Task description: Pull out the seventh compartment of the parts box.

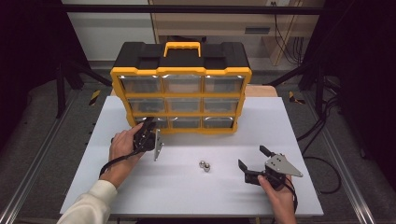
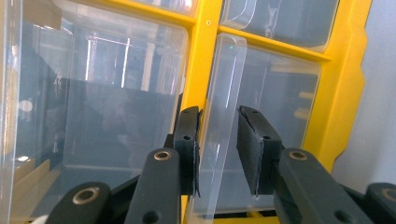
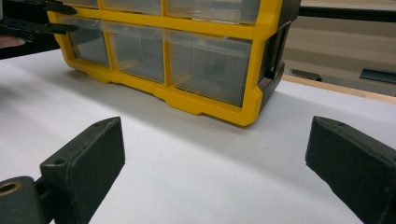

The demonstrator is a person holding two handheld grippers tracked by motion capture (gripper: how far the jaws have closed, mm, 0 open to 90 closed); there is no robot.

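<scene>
A yellow and black drawer organizer (image 1: 181, 74) with clear drawers stands at the back of the white table (image 1: 154, 186). My left gripper (image 1: 147, 122) is at its bottom-left drawer. In the left gripper view the jaws (image 2: 218, 121) straddle that drawer's clear handle tab (image 2: 222, 84); the left pad (image 2: 189, 140) touches it and a thin gap shows at the right pad. Two small steel balls (image 1: 205, 165) lie mid-table. My right gripper (image 1: 252, 156) rests low at the front right, open wide with nothing between its jaws (image 3: 215, 135), facing the organizer (image 3: 210, 30).
The organizer has a yellow carry handle (image 1: 182, 46) on top and three rows of drawers. The right gripper view also catches the left gripper (image 3: 65, 17) at its top left corner. Dark floor and metal rails surround the table.
</scene>
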